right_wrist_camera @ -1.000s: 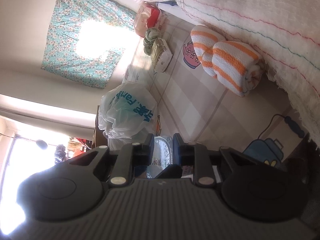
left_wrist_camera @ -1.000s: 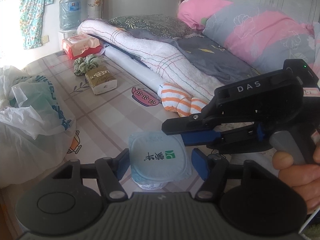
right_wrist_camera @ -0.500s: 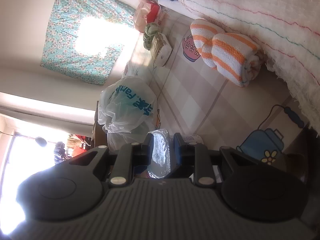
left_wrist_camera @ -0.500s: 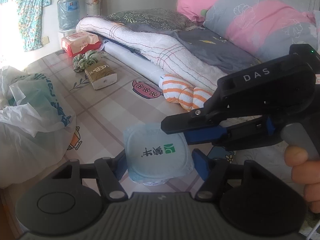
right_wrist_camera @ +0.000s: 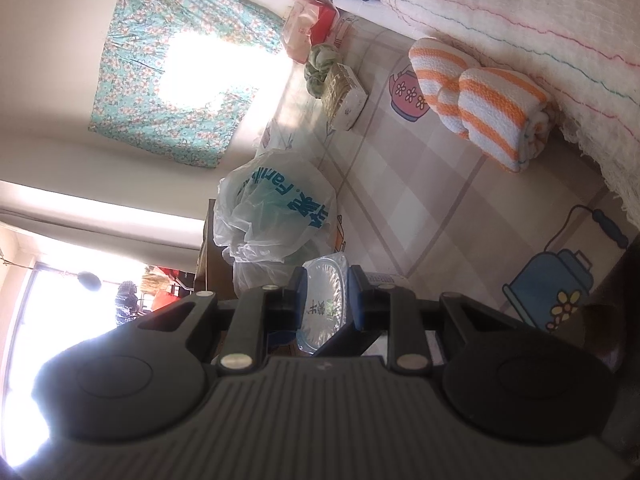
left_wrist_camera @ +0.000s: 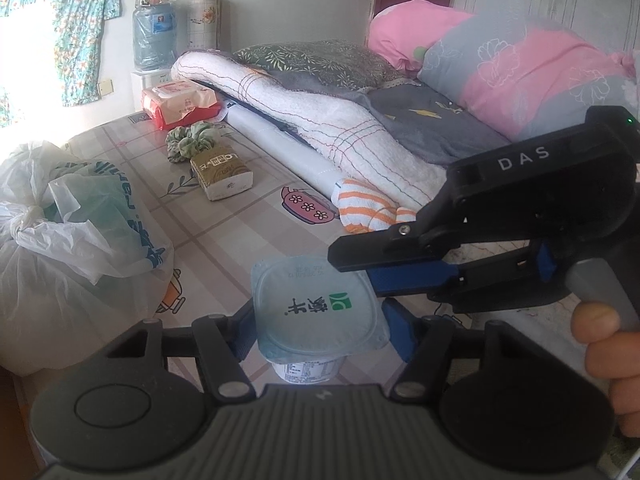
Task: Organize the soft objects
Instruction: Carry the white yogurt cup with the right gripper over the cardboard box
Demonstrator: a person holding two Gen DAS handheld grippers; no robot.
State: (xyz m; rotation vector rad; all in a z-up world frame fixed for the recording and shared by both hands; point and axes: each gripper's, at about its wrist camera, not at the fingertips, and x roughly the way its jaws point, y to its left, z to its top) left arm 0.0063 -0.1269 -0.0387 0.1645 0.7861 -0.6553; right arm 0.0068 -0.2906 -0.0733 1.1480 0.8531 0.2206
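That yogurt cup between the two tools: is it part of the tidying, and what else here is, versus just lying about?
In the job:
yogurt cup, between the left gripper and the right gripper at its lid edge
striped towel roll
green scrunchie
tissue pack

Lying about:
plastic bags
water jug
bedding

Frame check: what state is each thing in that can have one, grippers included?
left gripper: jaws have just been closing, shut on the yogurt cup
right gripper: shut on the yogurt cup's lid edge
yogurt cup: upright, foil lid on
striped towel: rolled up, lying on the table
plastic bag: knotted at the top, slumped
tissue pack: lying flat on the table
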